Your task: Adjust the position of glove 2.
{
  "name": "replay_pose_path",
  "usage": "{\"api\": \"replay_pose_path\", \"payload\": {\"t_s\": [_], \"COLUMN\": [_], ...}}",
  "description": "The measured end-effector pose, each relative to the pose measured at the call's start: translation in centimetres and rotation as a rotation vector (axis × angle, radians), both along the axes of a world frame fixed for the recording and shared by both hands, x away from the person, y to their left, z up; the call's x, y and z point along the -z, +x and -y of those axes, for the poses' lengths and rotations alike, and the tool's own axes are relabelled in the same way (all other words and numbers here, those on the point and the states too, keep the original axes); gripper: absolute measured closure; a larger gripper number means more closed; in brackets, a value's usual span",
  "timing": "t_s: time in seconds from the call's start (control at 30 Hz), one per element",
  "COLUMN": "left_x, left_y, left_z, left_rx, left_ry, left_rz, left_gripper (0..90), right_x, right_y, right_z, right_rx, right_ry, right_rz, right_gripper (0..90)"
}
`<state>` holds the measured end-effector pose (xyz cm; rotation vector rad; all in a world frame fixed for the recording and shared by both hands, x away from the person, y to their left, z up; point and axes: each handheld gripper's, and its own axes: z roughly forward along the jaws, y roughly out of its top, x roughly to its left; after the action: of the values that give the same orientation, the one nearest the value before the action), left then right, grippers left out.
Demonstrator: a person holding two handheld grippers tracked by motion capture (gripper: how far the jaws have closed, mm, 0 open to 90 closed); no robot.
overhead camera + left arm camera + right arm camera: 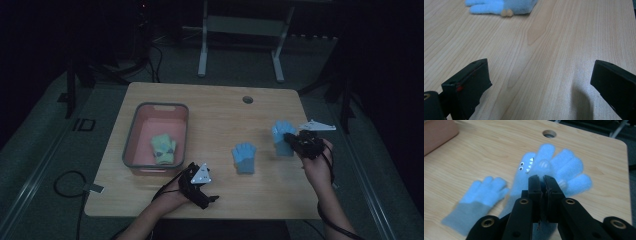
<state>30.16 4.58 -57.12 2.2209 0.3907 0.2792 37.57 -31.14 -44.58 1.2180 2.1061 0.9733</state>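
My right gripper is shut on a fluffy blue glove with small eyes and teeth, and holds it above the wooden table at the right. A second blue glove with a grey cuff lies flat near the table's middle, also seen as the second blue glove to the left of my jaws. My left gripper rests near the front edge, jaws wide open with bare wood between them. The left gripper view has that lying glove at the top edge.
A grey-rimmed pink bin stands at the table's left and holds a green glove. A round cable hole sits near the far edge. Cables trail on the floor at the left. A white frame stands behind the table.
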Motion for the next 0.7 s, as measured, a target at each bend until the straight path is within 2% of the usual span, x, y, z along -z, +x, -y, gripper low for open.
{"api": "replay_pose_path", "payload": {"t_s": [0.33,0.37,0.47,0.7], "left_x": [0.0,0.0,0.0,0.0], "left_y": [0.0,0.0,0.0,0.0], "left_z": [0.0,0.0,0.0,0.0], "left_rx": [0.001,0.001,0.002,0.006], "left_ry": [0.001,-0.002,0.001,0.002], "left_rz": [0.003,0.004,0.005,0.005], "left_gripper": [2.7,2.7,2.7,2.6], "right_x": [0.3,0.5,0.9,2.6], "right_y": [-0.3,-0.4,-0.5,-0.8], "right_z": [-4.4,-5.6,-7.0,-9.2], "right_rx": [-0.072,-0.092,-0.112,-0.139], "right_ry": [0.035,0.036,0.053,0.065], "right_rz": [-0.008,-0.012,-0.025,-0.075], "right_gripper": [85.2,85.2,85.2,85.2]}}
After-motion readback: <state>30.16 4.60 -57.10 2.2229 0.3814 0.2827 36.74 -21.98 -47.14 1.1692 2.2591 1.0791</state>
